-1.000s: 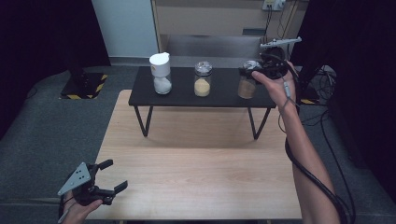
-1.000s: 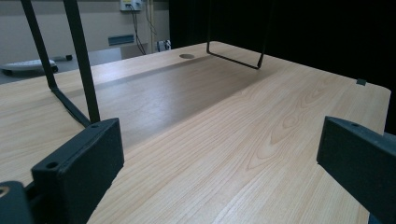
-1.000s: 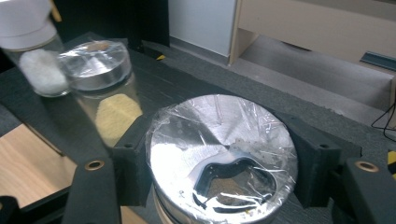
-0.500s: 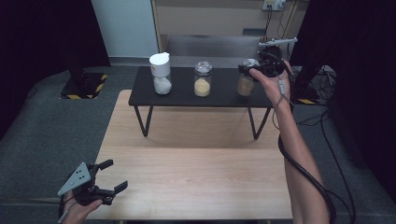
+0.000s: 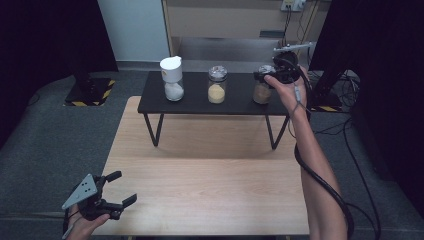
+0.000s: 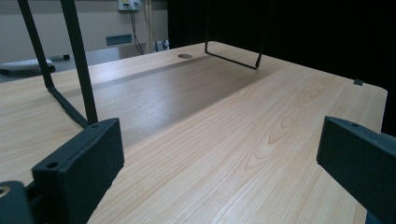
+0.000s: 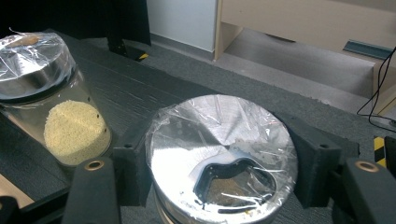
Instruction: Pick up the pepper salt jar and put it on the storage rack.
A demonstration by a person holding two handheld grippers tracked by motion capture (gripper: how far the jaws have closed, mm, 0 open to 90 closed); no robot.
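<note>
The jar (image 7: 223,161) sits between the jaws of the right gripper (image 7: 223,158), which are clamped on its sides just under the metal lid (image 7: 222,144), and it stands at the right end of the black shelf (image 5: 240,102). I judge it rigid glass, fairly heavy with its brownish filling, fragile, and slippery because plastic film covers the lid, so a hold on the glass wall below the lid is safer. To the side of these jaws stands a second jar (image 7: 56,102) with yellow grains, while the left gripper (image 5: 117,189), far away over the wooden table (image 5: 210,200), has its jaws apart and empty.
</note>
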